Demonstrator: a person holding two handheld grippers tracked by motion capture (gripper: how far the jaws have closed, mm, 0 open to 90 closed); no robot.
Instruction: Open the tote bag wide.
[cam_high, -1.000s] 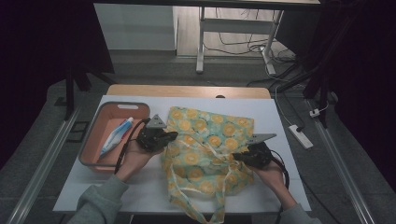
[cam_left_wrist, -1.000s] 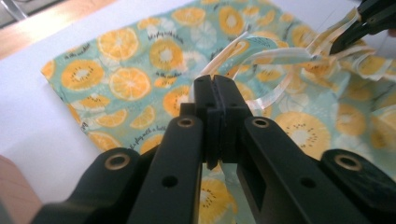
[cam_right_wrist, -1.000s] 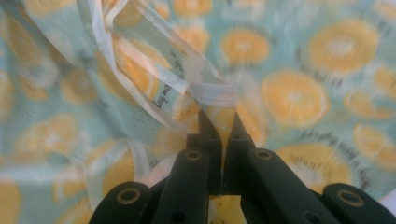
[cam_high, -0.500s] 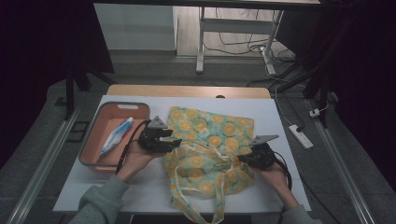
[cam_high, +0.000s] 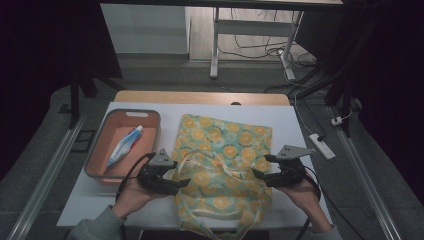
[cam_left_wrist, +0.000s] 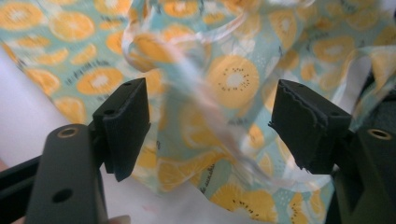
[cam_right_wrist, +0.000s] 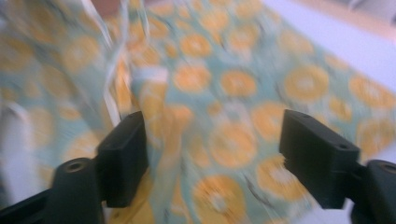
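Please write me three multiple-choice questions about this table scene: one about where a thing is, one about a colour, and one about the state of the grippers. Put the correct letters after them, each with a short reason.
1. Where does the toothpaste tube lie?
A. Inside the orange tray
B. On top of the cloth bag
C. On the floor

2. Which colours does the cloth bag show?
A. Plain black
B. Teal with orange fruit slices
C. Red and white stripes

3. How do the jaws of the left gripper and the right gripper stand?
A. Both open, pressing on nothing
B. Both shut on the bag
C. Left shut, right open

Answers:
1. A, the tube rests on the tray's floor, left of the bag.
2. B, the print is plain in the high view and both gripper views.
3. A, each gripper view shows a wide gap, fabric behind the pads; both pairs of jaws have just been opening.
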